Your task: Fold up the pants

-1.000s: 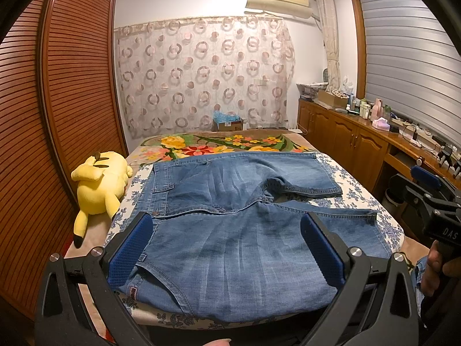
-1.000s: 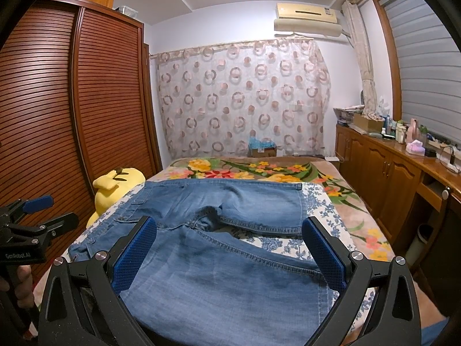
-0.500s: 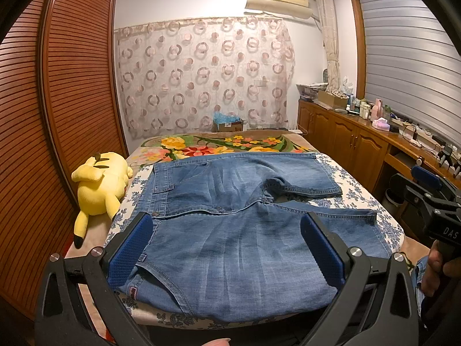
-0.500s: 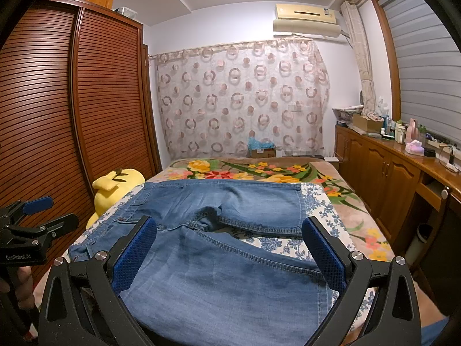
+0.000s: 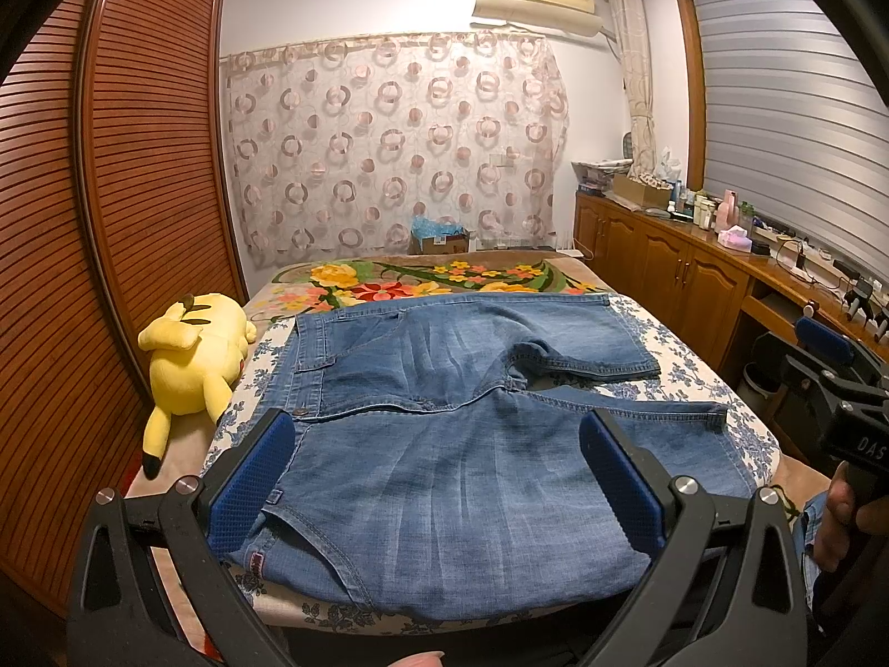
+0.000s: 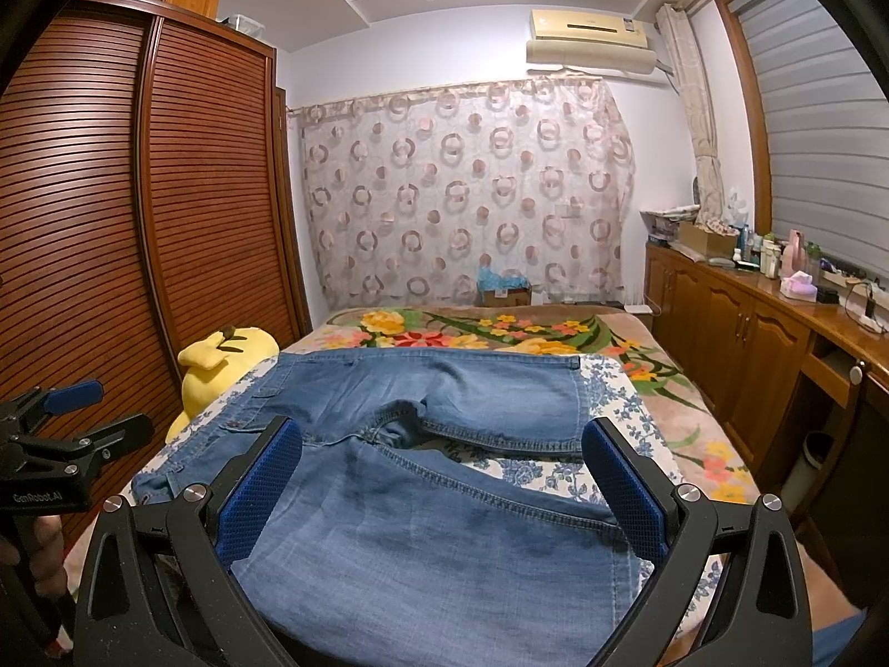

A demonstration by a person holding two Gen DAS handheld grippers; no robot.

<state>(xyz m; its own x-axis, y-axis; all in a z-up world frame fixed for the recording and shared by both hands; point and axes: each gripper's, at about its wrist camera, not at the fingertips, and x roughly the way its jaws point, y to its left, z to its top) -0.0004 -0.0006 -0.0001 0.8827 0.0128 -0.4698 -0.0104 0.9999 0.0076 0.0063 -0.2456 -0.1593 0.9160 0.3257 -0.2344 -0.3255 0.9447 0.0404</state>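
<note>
Blue denim pants (image 5: 444, 461) lie spread flat on the bed, waistband to the left, the two short legs pointing right with a gap between them; they also show in the right wrist view (image 6: 433, 500). My left gripper (image 5: 436, 478) is open and empty, held above the near leg by the waistband end. My right gripper (image 6: 441, 486) is open and empty, above the near leg's hem end. Each gripper shows at the edge of the other's view, the right one (image 5: 833, 383) and the left one (image 6: 61, 439).
A yellow plush toy (image 5: 194, 361) lies at the bed's left edge by the wooden wardrobe (image 5: 100, 222). A floral blanket (image 5: 433, 283) covers the far bed. Wooden cabinets (image 5: 683, 278) with bottles run along the right wall.
</note>
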